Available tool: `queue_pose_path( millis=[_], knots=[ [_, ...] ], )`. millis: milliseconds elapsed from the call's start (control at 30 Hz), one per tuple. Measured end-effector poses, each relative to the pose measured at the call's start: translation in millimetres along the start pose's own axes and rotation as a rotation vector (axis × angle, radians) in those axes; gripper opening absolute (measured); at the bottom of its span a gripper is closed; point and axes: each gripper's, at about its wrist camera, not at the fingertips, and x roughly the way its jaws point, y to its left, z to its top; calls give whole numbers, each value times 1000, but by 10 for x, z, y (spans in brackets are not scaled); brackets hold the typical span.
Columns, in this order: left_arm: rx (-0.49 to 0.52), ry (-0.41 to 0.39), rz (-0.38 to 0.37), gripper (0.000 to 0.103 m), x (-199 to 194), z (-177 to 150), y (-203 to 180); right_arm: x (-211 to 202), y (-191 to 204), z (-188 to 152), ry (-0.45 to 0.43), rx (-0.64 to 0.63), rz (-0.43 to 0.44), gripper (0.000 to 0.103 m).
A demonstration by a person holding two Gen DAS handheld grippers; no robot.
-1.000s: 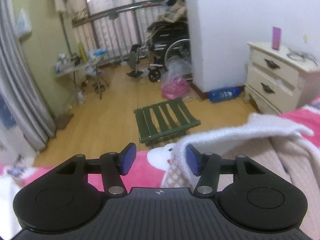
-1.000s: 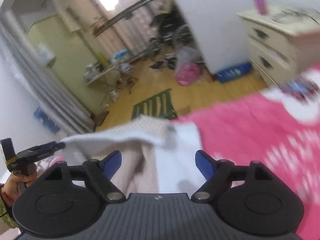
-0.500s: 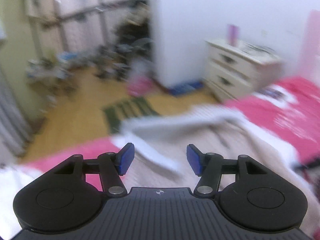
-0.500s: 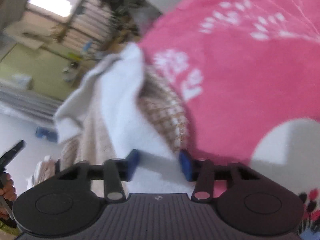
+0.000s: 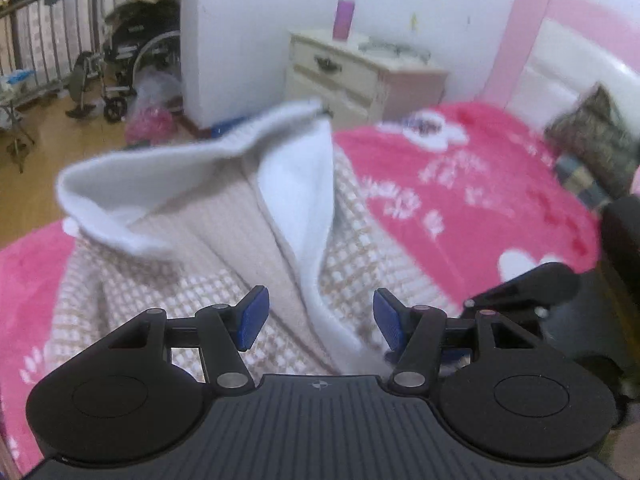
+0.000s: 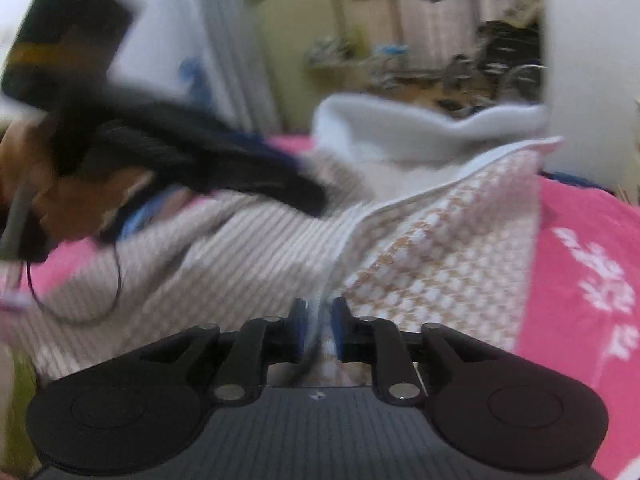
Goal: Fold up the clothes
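Note:
A beige checked garment (image 5: 224,280) with white fleece lining (image 5: 296,184) lies rumpled on the pink bedspread (image 5: 460,208). My left gripper (image 5: 320,320) hovers open just above it. A white lined edge runs between its blue pads (image 5: 252,316) without touching them. In the right wrist view the same garment (image 6: 440,248) fills the middle. My right gripper (image 6: 320,320) has its jaws closing, and a fold of the white edge (image 6: 320,316) is pinched between them. A hand (image 6: 60,200) at the left holds the other, blurred black tool over the cloth.
A cream nightstand (image 5: 360,76) with a purple cup (image 5: 344,20) stands beyond the bed, beside a pink headboard (image 5: 540,40). A dark patterned pillow (image 5: 592,140) lies at the right. A wheelchair (image 5: 136,48) and a pink bag (image 5: 148,120) sit on the wooden floor.
The left view swung right, from the floor toward the bed and nightstand, and sank over the garment. The right gripper rolled, dropped to the cloth and narrowed from wide open onto its white edge.

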Motion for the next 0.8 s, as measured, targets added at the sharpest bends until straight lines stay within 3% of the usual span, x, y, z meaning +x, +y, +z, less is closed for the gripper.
queue_pose_path(
  millis=[100,167,300,433,467,533,567,600,633,700,800],
  knots=[
    [7,47,20,58,233,-76,14,-120,-17,-1,5,3,23,47],
    [4,67,19,58,305,-129,41,-250,-71,-8,1,21,34,47],
    [19,88,17,58,339,-209,35,-503,-447,-145,-4,211,-35,49],
    [23,114,38,58,407,-276,-15,-438,-742,-362,27,439,-57,54],
    [26,122,44,58,429,-290,-35,-402,-780,-404,31,480,-52,60],
    [35,129,54,58,443,-317,-61,-316,-823,-483,38,509,-72,61],
    [40,132,59,58,450,-323,-78,-238,-848,-528,56,503,-93,56],
    [44,134,64,58,455,-329,-94,-175,-868,-552,76,499,-119,34],
    [47,132,70,58,445,-334,-100,-182,-900,-569,91,504,-150,22],
    [43,124,73,58,397,-324,-98,-393,-988,-551,72,493,-227,16],
    [33,106,74,58,316,-292,-87,-893,-1102,-294,-18,330,-474,14]
  ],
)
